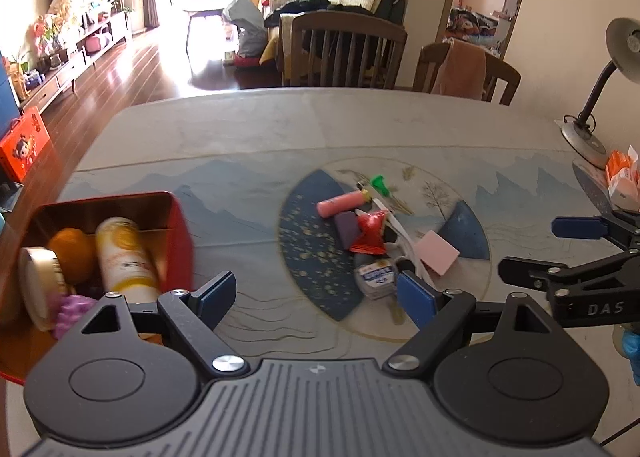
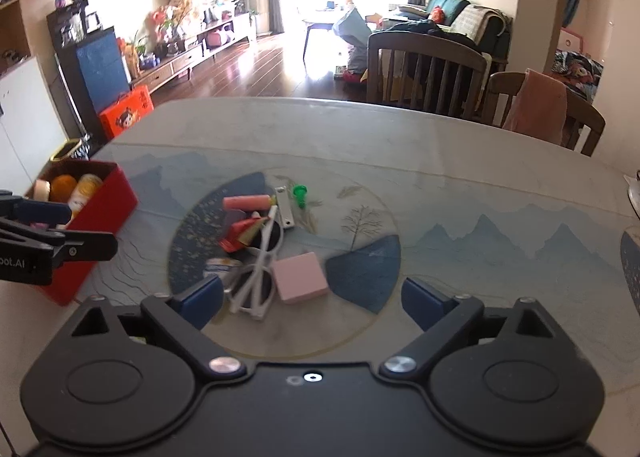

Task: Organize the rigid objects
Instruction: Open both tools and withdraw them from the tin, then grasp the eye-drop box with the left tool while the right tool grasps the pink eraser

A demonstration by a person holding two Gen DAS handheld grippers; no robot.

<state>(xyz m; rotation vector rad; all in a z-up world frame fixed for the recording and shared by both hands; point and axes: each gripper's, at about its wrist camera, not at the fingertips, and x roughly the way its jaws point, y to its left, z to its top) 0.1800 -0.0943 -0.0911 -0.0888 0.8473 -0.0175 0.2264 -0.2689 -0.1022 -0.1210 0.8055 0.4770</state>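
A pile of small items lies on the round print of the table: a pink cylinder, a purple block, a red packet, a green cap, a blue-white packet and a pink block. White sunglasses rest beside the pink block. My left gripper hovers open just short of the pile, holding nothing. My right gripper is open too, with the sunglasses and pink block just beyond its fingers, untouched. A red tin box holds a yellow bottle and an orange.
A desk lamp and an orange carton stand at the table's right edge. Wooden chairs line the far side. The red box sits near the table's left edge. Bare tablecloth stretches behind the pile.
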